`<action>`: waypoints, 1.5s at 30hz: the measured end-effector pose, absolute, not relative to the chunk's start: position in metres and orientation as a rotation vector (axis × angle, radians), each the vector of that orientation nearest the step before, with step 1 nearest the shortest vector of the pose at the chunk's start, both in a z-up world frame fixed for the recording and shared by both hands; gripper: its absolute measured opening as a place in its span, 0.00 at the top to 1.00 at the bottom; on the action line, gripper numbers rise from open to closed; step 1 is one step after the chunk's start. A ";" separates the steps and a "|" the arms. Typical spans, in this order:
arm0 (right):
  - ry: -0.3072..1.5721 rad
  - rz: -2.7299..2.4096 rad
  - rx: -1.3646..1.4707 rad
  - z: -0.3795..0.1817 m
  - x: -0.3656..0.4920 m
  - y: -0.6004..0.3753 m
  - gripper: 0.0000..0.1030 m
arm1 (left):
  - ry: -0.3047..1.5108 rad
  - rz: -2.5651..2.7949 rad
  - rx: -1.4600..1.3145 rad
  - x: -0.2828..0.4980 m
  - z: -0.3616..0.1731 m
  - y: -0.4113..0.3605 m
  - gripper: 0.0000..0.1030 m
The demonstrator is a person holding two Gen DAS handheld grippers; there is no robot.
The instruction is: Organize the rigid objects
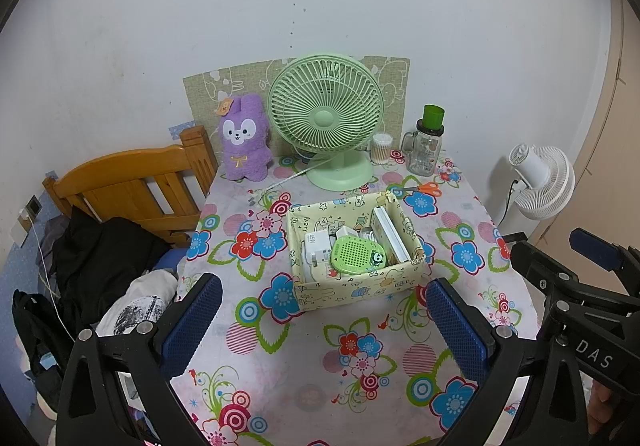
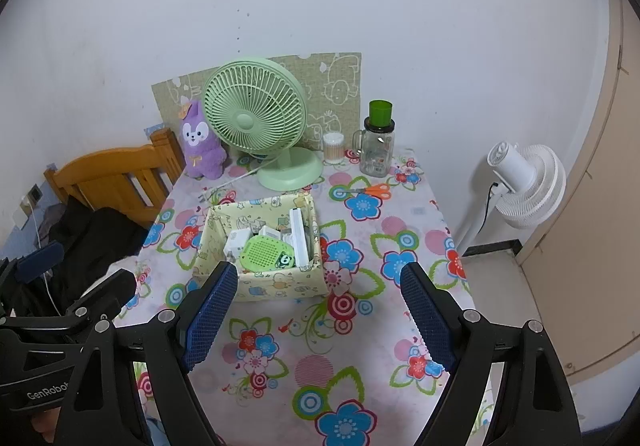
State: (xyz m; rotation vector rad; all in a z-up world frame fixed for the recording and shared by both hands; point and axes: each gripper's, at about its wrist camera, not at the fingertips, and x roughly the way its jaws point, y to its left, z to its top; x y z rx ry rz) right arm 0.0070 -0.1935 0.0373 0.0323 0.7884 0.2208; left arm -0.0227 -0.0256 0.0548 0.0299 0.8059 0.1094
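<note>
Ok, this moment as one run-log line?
left gripper: open, empty | right gripper: open, empty | fabric storage box: holds chargers, green perforated disc | orange-handled scissors: outside box

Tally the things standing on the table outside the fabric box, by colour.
Green: 1, desk fan
Purple: 1, plush toy
Orange: 1, scissors
Clear: 2, glass jar, cotton swab tub
Total: 5

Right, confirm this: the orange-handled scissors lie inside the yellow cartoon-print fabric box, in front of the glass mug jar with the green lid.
Wrong in one respect: the orange-handled scissors lie on the floral tablecloth, outside and behind the yellow cartoon-print fabric box. They are in front of the glass mug jar, as the right wrist view shows.
</note>
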 end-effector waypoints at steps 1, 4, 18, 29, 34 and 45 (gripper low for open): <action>0.788 0.220 0.032 0.037 0.007 -0.193 0.17 | 0.806 0.109 0.029 -0.023 0.055 -0.026 0.00; 0.789 0.221 0.032 0.037 0.007 -0.193 0.17 | 0.808 0.109 0.028 -0.023 0.055 -0.025 0.00; 0.790 0.223 0.033 0.035 0.008 -0.191 0.17 | 0.803 0.109 0.033 -0.022 0.054 -0.025 0.00; 0.791 0.225 0.039 0.035 0.007 -0.188 0.17 | 0.808 0.108 0.031 -0.021 0.055 -0.022 0.00; 0.792 0.224 0.038 0.035 0.007 -0.187 0.17 | 0.807 0.108 0.033 -0.021 0.056 -0.023 0.00; 0.809 0.208 0.037 0.034 0.009 -0.187 0.17 | 0.818 0.091 0.040 -0.018 0.053 -0.023 0.00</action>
